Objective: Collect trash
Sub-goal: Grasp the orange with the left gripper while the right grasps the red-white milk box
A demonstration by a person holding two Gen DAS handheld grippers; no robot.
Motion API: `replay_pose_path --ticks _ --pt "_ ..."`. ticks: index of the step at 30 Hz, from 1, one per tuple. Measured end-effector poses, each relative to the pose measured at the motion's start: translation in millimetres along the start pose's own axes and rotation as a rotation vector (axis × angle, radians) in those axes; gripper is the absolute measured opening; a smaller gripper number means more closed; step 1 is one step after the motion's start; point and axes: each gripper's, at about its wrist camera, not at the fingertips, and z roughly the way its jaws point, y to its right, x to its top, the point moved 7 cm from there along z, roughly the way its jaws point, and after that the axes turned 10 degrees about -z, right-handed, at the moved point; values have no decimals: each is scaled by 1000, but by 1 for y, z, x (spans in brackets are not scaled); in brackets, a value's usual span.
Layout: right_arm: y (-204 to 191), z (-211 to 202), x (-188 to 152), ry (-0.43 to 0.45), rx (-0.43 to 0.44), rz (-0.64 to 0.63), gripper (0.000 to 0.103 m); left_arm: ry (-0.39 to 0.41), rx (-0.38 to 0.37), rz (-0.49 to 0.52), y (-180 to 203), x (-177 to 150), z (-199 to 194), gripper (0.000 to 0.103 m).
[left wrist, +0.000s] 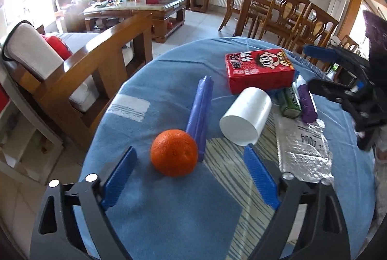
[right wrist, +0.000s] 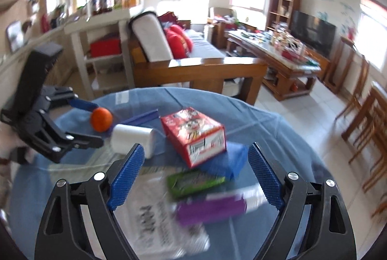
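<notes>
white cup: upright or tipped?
Tipped. The white cup lies on its side on the table, flat base facing the left wrist camera.

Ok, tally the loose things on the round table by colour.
Orange: 1, the orange
Blue: 1, the blue stick
White: 1, the white cup
Red: 1, the red carton
Green: 1, the green pack
Purple: 1, the purple tube
Silver: 1, the foil bag
Total: 7

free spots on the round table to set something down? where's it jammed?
Free: blue tablecloth nearer the camera than the orange fruit, and the left edge by the white patch. Crowded: red cartoon carton, white cup lying on its side, green packet, purple tube and silver foil bag cluster on the right.
</notes>
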Motion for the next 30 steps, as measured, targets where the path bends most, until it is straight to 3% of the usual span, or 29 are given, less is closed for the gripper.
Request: replay_pose_path --ticks 6,9,12,15,18,24,30 --pt "6 38 3 -61 0 -77 86 3 3 2 -2 1 -1 81" --pt "4 47 2 -86 33 -67 62 12 2 -8 -4 1 -3 74" --pt "2 48 0 -85 58 -40 54 17 24 -2 -3 2 -3 66" --pt "-1 43 0 -75 79 -17 53 18 39 31 2 2 -3 57" --pt "-1 31 3 -56 99 27 52 14 39 34 2 1 -2 57" --pt "-4 -17 14 32 125 157 52 -28 -37 68 -4 3 -4 52" --pt "-23 -76 5 112 112 304 52 4 -22 116 -6 -1 -9 46"
